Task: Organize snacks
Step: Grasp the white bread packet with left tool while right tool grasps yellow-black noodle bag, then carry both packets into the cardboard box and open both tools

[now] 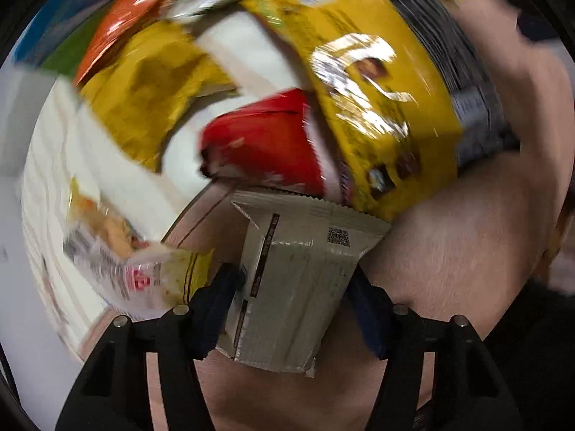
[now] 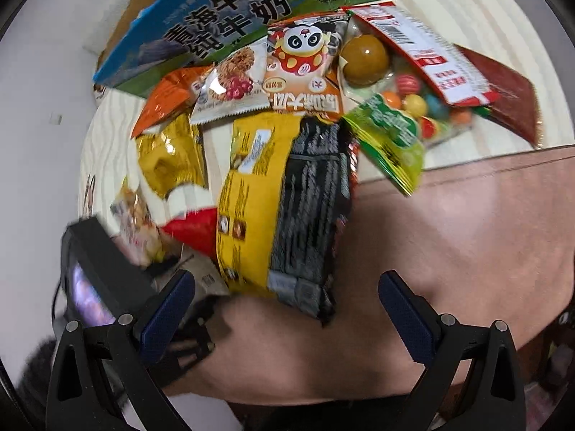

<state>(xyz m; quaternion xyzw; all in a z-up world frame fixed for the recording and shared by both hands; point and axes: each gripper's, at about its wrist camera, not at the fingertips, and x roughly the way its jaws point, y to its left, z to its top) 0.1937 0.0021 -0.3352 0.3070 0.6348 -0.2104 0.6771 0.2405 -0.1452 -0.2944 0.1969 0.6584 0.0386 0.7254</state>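
My left gripper (image 1: 293, 305) is shut on a grey-white snack packet (image 1: 287, 287) and holds it above the brown table (image 1: 449, 251). Ahead lie a red packet (image 1: 262, 143), a large yellow bag (image 1: 377, 107) and a gold packet (image 1: 143, 86). My right gripper (image 2: 287, 309) is open and empty, just in front of the yellow bag (image 2: 251, 194) and a black packet (image 2: 312, 208). The left gripper's body (image 2: 104, 276) shows at the lower left of the right wrist view. The left wrist view is blurred.
A blue milk carton box (image 2: 222, 18) stands at the back. A pile of snacks lies on a cream striped mat (image 2: 467, 28): panda packet (image 2: 305, 61), oat packet (image 2: 230, 82), orange packet (image 2: 169, 104), green packet (image 2: 391, 140), bag of coloured balls (image 2: 413, 97), red-white packet (image 2: 431, 54).
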